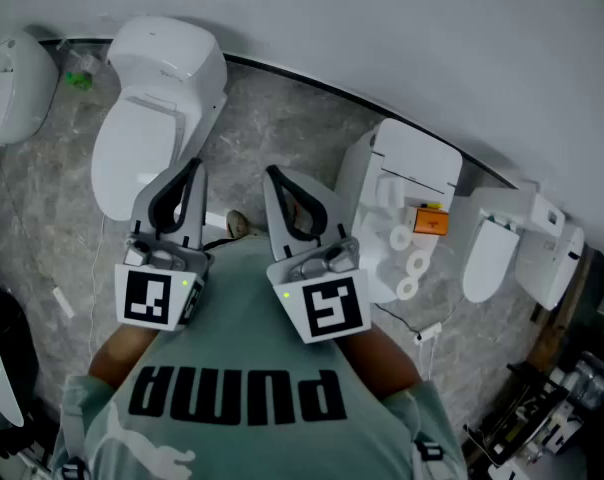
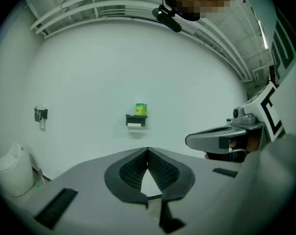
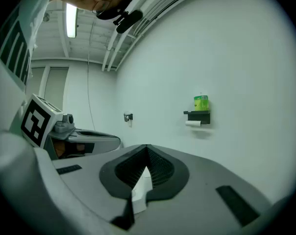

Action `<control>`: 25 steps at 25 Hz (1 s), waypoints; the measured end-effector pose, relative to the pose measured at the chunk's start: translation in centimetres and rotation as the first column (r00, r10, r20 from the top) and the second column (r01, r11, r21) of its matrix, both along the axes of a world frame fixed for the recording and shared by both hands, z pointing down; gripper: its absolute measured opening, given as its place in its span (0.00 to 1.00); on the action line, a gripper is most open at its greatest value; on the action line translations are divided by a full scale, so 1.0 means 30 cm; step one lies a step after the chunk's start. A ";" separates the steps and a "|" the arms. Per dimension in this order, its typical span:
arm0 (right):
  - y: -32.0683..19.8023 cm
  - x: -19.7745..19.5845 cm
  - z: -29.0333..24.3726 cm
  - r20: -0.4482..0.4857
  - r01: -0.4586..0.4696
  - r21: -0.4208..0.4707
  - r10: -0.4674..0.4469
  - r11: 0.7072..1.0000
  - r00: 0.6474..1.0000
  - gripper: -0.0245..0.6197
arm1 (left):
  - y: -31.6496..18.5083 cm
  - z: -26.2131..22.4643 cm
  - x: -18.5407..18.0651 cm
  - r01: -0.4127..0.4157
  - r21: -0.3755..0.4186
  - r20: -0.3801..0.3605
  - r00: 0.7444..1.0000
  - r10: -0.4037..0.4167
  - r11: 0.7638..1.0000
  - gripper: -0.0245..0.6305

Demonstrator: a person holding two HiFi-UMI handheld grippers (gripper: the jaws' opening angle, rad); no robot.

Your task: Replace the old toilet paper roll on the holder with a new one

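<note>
On the white wall ahead hangs a black holder (image 2: 136,119) (image 3: 197,115). A nearly used-up white roll (image 2: 134,125) (image 3: 193,123) sits under it and a green container (image 2: 141,108) (image 3: 201,103) stands on top. Three fresh white rolls (image 1: 416,263) lie on a toilet at the right in the head view. My left gripper (image 1: 187,170) (image 2: 147,150) and right gripper (image 1: 274,176) (image 3: 147,147) are held side by side close to my chest, far from the holder. Both are shut with nothing between the jaws.
A white toilet (image 1: 147,118) stands ahead on the left, and the open toilet (image 1: 402,173) bearing the rolls is to the right with another (image 1: 502,248) beyond it. A small wall fitting (image 2: 40,113) hangs left of the holder. The floor is grey marble tile (image 1: 272,128).
</note>
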State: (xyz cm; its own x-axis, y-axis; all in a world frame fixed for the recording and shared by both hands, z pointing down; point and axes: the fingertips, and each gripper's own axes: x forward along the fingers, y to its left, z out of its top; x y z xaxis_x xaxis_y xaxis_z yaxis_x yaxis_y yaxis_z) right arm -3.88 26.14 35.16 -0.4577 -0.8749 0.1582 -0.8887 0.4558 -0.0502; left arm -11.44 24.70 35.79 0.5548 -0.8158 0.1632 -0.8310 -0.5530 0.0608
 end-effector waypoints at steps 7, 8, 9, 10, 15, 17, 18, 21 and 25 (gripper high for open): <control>-0.009 -0.033 -0.005 0.002 0.014 0.007 -0.014 1.000 1.000 0.04 | -0.004 0.006 -0.038 0.018 -0.001 0.002 1.000 -0.018 1.000 0.04; -0.011 -0.035 -0.007 0.003 0.014 0.010 -0.014 1.000 1.000 0.04 | -0.003 0.009 -0.043 0.022 -0.003 0.004 1.000 -0.022 1.000 0.04; -0.012 -0.038 -0.009 0.002 0.015 0.012 -0.015 1.000 1.000 0.04 | -0.004 0.009 -0.046 0.022 -0.002 0.004 1.000 -0.022 1.000 0.04; -0.014 -0.042 -0.011 0.002 0.016 0.015 -0.016 1.000 1.000 0.04 | -0.006 0.005 -0.046 0.017 0.002 0.004 1.000 -0.017 1.000 0.04; -0.019 -0.052 -0.015 0.001 0.025 0.012 -0.025 1.000 1.000 0.04 | -0.008 0.003 -0.053 0.022 0.002 0.001 1.000 -0.022 1.000 0.04; -0.022 -0.050 -0.014 0.006 0.027 0.006 -0.027 1.000 1.000 0.04 | -0.009 0.009 -0.056 0.030 -0.005 0.007 1.000 -0.030 1.000 0.04; -0.025 -0.048 -0.012 0.007 0.027 0.003 -0.027 1.000 1.000 0.05 | -0.010 0.010 -0.055 0.031 -0.006 0.011 0.999 -0.031 1.000 0.04; -0.031 -0.038 -0.005 0.011 0.027 -0.003 -0.027 1.000 1.000 0.05 | -0.012 0.012 -0.048 0.031 -0.006 0.007 1.000 -0.031 1.000 0.04; -0.033 -0.032 -0.003 0.017 0.025 -0.005 -0.025 1.000 1.000 0.05 | -0.012 0.012 -0.041 0.030 -0.005 0.005 1.000 -0.030 1.000 0.04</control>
State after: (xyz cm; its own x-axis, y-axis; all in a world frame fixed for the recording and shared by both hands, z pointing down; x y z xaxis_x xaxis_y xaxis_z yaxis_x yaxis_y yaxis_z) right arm -4.83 25.14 35.06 -0.4821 -0.8624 0.1544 -0.8760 0.4776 -0.0673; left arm -12.66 24.35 36.14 0.5295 -0.8312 0.1696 -0.8474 -0.5277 0.0594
